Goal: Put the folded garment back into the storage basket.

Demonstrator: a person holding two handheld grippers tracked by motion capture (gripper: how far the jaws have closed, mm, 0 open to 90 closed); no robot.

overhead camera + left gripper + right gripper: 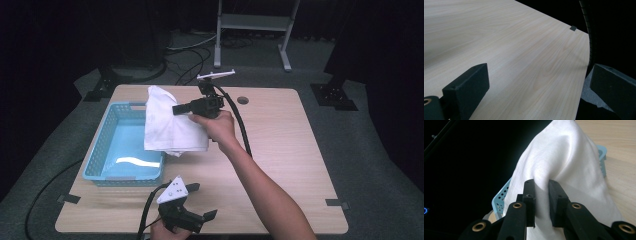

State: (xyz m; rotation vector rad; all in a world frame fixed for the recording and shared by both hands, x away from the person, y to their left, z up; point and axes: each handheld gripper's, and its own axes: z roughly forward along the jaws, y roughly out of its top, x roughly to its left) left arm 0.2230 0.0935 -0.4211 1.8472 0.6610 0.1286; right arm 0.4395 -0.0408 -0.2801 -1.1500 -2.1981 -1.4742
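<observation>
A: Checking the right gripper point(541, 186) first. Its 2 jaws are pinched together on a fold of the white cloth point(564, 157), fabric bunched between the pads.

B: Cloth look?

A: Plain white, thin, soft creases, no print. In the high view the white cloth point(167, 122) hangs lifted from that grip, draped over the right rim of the light-blue perforated basket point(102, 150), its lower folded edge near or on the wooden table point(280, 150); I can't tell which.

B: Basket position?

A: On the table's left half, a shiny reflection on its floor. The right gripper point(176, 109) is held level, pointing left.

B: Left one?

A: Left gripper point(200, 200) sits at the near table edge, well apart from the cloth. In its own view the jaws stand wide apart over bare wood, nothing between them.
</observation>
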